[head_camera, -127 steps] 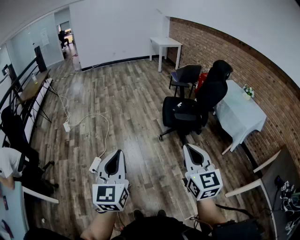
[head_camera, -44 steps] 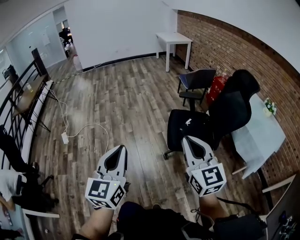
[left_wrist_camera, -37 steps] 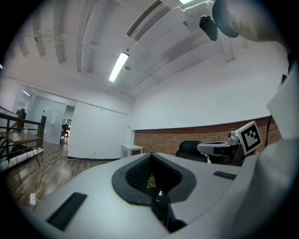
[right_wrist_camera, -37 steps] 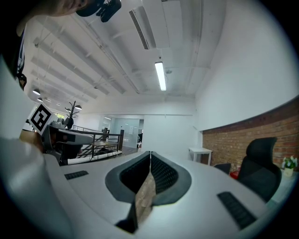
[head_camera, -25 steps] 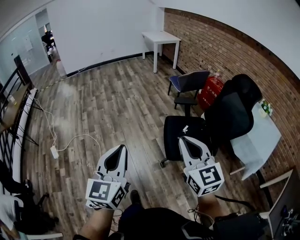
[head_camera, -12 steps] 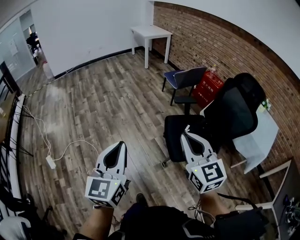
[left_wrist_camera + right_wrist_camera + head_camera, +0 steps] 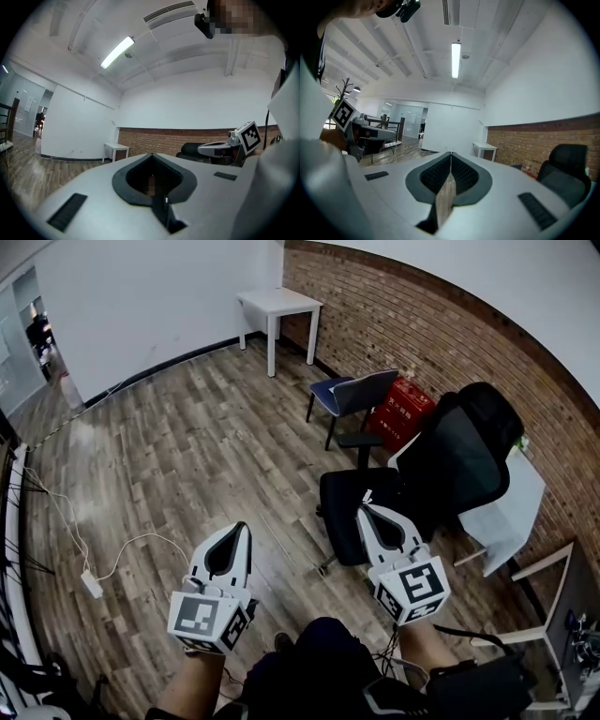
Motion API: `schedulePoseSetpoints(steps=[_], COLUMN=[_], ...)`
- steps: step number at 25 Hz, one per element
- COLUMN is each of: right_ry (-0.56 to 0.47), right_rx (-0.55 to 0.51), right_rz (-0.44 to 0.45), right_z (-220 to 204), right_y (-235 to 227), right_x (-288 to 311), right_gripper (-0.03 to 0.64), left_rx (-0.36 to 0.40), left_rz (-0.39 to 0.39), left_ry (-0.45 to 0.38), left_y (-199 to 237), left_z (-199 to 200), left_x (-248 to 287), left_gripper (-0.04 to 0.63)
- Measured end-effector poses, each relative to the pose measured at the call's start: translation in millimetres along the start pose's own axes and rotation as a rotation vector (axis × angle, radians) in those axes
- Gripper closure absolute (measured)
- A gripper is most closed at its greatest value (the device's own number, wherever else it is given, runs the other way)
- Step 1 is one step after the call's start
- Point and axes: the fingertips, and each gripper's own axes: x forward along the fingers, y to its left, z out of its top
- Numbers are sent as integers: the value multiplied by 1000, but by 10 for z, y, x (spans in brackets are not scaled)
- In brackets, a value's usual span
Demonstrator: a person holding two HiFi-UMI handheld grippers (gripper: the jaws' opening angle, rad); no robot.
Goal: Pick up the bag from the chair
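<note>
- Black office chair (image 7: 441,465) stands on the wood-plank floor (image 7: 187,446), near the brick wall (image 7: 441,324); its high back faces away from the person.
- Bag (image 7: 345,504), also black, lies on the chair's seat with a small white tag showing on top. It blends with the seat, so its outline is hard to trace.
- Left tongs (image 7: 242,527) are held out over bare floor, well apart from the chair. In the left gripper view the left tongs (image 7: 151,155) are fully closed, tips meeting, with nothing between them.
- Right tongs (image 7: 362,512) reach toward the near edge of the seat; in the head view their tip overlaps the bag, but contact cannot be judged. In the right gripper view the right tongs (image 7: 450,153) are pressed together and empty.
- Each gripper view catches the other tool's marker cube off to the side.
- Chair back (image 7: 568,169) shows at the right edge of the right gripper view, ahead and to the side of the tips.
- Blue-grey chair (image 7: 352,395) stands beyond the office chair, with a red box (image 7: 401,413) beside it against the brick.
- Worktop (image 7: 506,507) with a pale cover sits just behind the office chair.
- White cable (image 7: 112,554) runs across the floor at left to a power strip (image 7: 91,584).
</note>
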Motion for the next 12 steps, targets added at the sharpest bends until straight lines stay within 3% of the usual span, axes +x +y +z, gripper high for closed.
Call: schedulePoseSetpoints(steps=[6,12], right_ry=[3,-18], right_rx=[7,50], right_rz=[-38,-118], right_z=[-29,-63], right_y=[-214,-642], right_x=[182,420], right_gripper=[598,598], left_rx=[-24,1], left_rz=[-51,-124], left_ry=[16,46], left_y=[94,75], left_z=[-73,-85], left_x=[397,983], left_gripper=[584,584])
